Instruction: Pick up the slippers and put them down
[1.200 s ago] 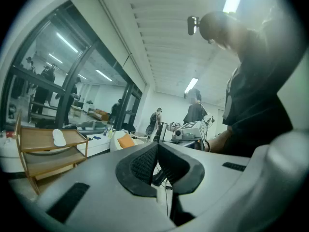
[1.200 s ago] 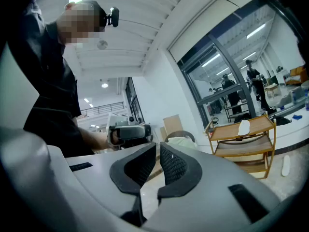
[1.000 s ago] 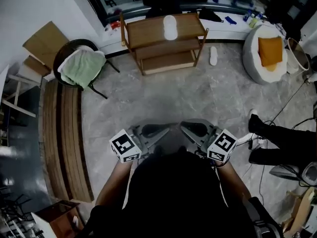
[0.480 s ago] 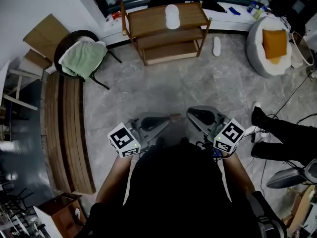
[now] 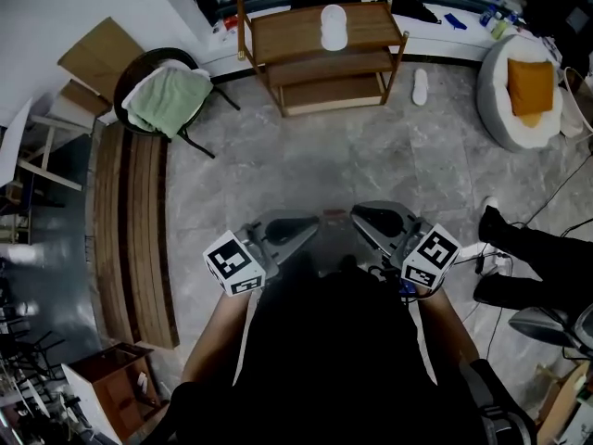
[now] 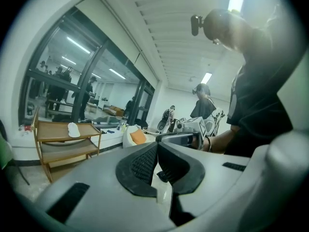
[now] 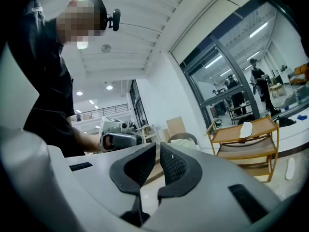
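One white slipper (image 5: 333, 26) lies on the top board of a wooden shelf (image 5: 278, 49) far ahead. The second white slipper (image 5: 421, 86) lies on the floor to the right of that shelf. Both grippers are held close to my body, far from the slippers. My left gripper (image 5: 313, 221) is shut with nothing in it, and my right gripper (image 5: 357, 213) is shut and empty too. The left gripper view shows its jaws (image 6: 157, 146) closed and the shelf slipper (image 6: 73, 129) in the distance. The right gripper view shows closed jaws (image 7: 158, 149), the shelf slipper (image 7: 245, 129) and the floor slipper (image 7: 289, 168).
A chair with a green cushion (image 5: 167, 100) stands left of the shelf. Long wooden boards (image 5: 130, 239) lie along the left. A white beanbag with an orange cushion (image 5: 528, 86) sits at the right. A person's shoes (image 5: 500, 230) and cables are at the right.
The head view has shifted, so the shelf and slippers now sit further right in the picture. Both grippers stay shut and empty near my body; the right one has drifted slightly.
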`<state>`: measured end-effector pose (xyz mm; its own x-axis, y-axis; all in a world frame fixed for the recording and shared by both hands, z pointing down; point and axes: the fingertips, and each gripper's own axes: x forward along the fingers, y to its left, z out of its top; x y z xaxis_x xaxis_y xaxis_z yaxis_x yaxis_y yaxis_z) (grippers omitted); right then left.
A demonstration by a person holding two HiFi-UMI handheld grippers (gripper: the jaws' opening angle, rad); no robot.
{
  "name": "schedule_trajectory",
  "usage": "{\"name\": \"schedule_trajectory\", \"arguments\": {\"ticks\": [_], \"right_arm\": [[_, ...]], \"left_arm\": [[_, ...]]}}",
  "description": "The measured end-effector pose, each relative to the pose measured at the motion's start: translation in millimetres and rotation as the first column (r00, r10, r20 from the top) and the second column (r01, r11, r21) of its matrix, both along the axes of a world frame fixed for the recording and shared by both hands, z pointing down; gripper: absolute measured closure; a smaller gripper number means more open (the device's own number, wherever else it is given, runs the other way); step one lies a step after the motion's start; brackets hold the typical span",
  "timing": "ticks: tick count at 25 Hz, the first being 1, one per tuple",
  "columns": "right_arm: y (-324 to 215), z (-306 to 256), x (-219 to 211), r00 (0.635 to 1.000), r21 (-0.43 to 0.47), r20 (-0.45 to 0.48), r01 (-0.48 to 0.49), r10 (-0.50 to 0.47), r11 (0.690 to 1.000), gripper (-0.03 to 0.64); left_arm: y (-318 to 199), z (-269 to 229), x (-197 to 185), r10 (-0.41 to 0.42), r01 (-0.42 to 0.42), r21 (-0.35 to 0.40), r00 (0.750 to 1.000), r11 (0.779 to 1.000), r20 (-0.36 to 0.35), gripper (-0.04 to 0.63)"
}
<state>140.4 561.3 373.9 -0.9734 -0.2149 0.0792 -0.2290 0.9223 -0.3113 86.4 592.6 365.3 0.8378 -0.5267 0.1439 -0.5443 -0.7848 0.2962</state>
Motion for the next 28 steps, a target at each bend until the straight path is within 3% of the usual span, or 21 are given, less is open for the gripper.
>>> {"name": "schedule_trajectory", "arguments": {"ticks": [10, 16, 22, 28], "right_arm": [[-13.2, 26.1, -9.4, 1.0, -0.073, 0.017, 0.022, -0.02, 0.997, 0.581], [-58.3, 34.4, -24.3, 0.999, -0.058, -0.034, 0.001, -0.003, 0.998, 0.581], [-120.0, 14.0, -71.0, 0.998, -0.026, -0.049, -0.037, 0.036, 0.999, 0.581], [-181.8, 20.2, -93.0, 0.983, -0.081, -0.092, -0.166, 0.158, 0.983, 0.581]], "left_arm": [[-14.1, 22.2, -4.1, 0.002, -0.002, -0.065, 1.0, 0.998, 0.005, 0.584], [-67.7, 23.1, -19.2, 0.019, -0.02, -0.023, 0.999, 1.0, -0.033, 0.584], [-125.9, 13.2, -65.8, 0.043, -0.043, 0.005, 0.996, 0.999, -0.081, 0.584], [-178.6, 5.8, -100.2, 0.091, -0.088, 0.042, 0.991, 0.995, -0.096, 0.584]]}}
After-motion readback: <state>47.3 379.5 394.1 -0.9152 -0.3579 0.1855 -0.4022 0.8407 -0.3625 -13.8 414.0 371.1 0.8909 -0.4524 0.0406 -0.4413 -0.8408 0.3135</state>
